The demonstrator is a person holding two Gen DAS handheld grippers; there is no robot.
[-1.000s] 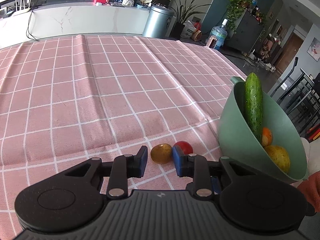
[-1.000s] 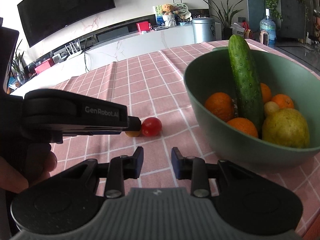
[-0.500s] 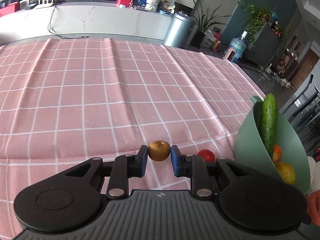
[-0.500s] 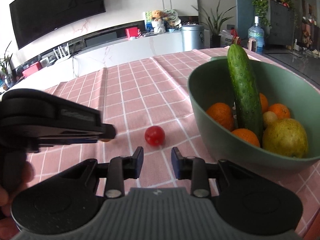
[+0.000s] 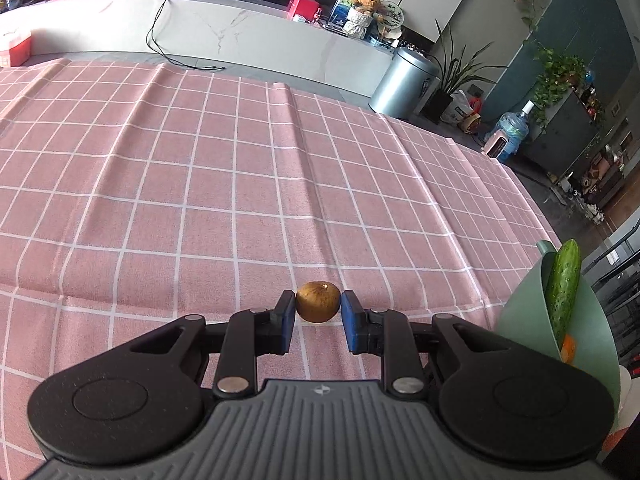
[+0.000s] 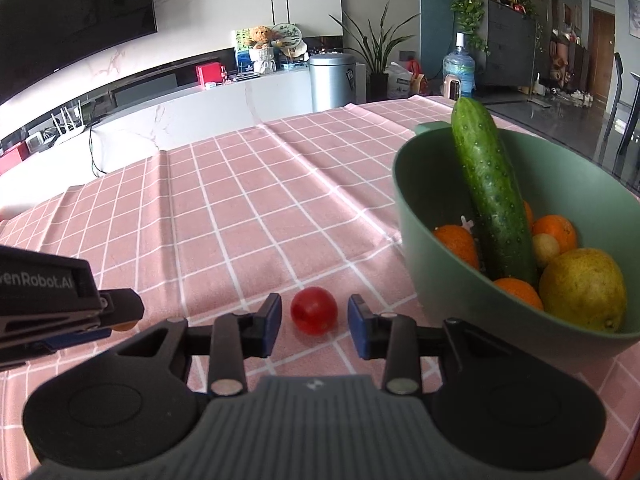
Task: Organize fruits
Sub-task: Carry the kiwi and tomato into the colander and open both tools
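My left gripper is shut on a small brown fruit, pinched between its blue pads over the pink checked cloth. In the right wrist view the left gripper shows at the left edge. A red cherry tomato lies on the cloth between the fingers of my right gripper. Those jaws are opening and the pads stand clear of the tomato on both sides. To the right stands a green bowl holding a cucumber, oranges and a yellow fruit.
The bowl with the upright cucumber sits near the table's right edge. The checked tablecloth stretches far ahead and to the left. Beyond the table are a white counter, a metal bin and plants.
The left gripper closed on the brown fruit and carried it left, away from the tomato. The right gripper came up to the tomato and its jaws widened around it.
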